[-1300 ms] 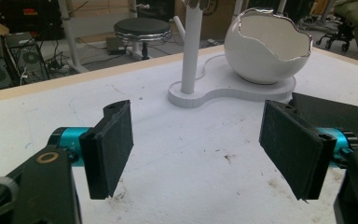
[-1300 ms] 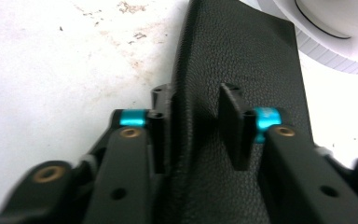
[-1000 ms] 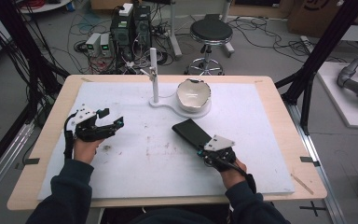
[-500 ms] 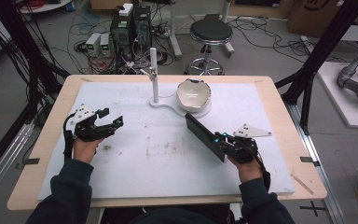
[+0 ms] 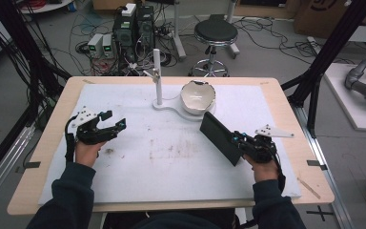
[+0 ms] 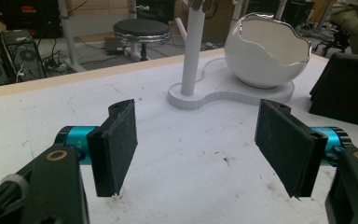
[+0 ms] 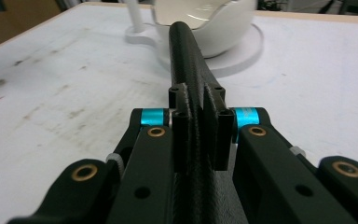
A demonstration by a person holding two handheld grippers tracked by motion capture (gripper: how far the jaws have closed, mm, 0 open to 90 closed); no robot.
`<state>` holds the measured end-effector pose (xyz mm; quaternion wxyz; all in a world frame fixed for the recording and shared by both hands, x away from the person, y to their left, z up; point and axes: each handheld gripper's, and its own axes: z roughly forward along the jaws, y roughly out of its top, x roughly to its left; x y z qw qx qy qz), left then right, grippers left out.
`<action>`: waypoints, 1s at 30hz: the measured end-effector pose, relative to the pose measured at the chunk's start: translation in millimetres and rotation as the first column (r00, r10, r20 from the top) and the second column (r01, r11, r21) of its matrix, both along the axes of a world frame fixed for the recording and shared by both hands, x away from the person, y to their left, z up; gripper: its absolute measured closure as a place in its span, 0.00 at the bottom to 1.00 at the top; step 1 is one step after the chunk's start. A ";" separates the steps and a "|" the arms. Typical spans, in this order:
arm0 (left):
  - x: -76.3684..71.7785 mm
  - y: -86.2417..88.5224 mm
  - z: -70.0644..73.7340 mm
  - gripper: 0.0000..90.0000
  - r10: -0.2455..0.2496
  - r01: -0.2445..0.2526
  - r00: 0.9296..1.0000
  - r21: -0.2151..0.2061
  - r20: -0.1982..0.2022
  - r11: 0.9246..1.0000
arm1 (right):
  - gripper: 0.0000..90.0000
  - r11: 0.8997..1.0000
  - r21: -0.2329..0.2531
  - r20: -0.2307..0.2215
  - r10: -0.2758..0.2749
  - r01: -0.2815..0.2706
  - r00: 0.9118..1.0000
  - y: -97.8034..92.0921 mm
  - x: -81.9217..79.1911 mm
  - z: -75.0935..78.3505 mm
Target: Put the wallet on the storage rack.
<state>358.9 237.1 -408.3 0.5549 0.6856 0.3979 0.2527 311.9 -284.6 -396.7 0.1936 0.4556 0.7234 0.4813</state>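
- Right gripper (image 5: 240,141): jaws pressed together on the near edge of a flat black case (image 5: 220,137), which is held tilted up on edge above the right half of the white mat (image 5: 171,162); the right gripper view looks straight along the case's (image 7: 189,60) thin upper edge toward the bowl
- Left gripper (image 5: 116,125): jaws spread wide with nothing between them, hovering low over the mat's left half; the left gripper view shows both pads (image 6: 119,140) clear of any object
- White egg-shaped bowl (image 5: 197,97) sits on a white base (image 5: 171,106) that also carries an upright post (image 5: 157,76); the far end of the case lies near the bowl but apart from it
- Likely hazard: the grip takes one narrow edge, so the long, free end could pivot or slide between the pads if the wrist turns sharply
- Likely hazard: pushed further forward, the case's leading corner could strike the bowl's jagged rim or nudge the base, which appears light
- Likely hazard: released while standing on edge, the case would probably topple flat onto the mat
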 end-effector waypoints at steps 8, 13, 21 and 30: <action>0.2 -0.4 -0.3 0.33 -0.003 0.003 1.000 -0.003 -0.003 1.000 | 0.88 0.999 -0.035 0.033 -0.009 0.011 0.999 -6.0 3.1 -4.2; -0.1 -1.2 -0.2 0.33 -0.006 0.006 1.000 0.002 -0.003 1.000 | 0.81 0.999 -0.043 0.050 0.005 -0.003 0.999 -6.3 2.7 -5.7; 0.2 -0.4 -0.4 0.33 -0.006 0.006 1.000 -0.001 -0.007 1.000 | 0.57 0.999 -0.029 0.061 -0.011 0.013 0.998 -11.1 3.3 -8.6; 0.2 -0.7 -0.4 0.33 -0.010 0.010 1.000 0.000 -0.005 1.000 | 0.42 0.993 -0.103 0.064 0.057 -0.050 0.996 -2.2 -1.4 -11.8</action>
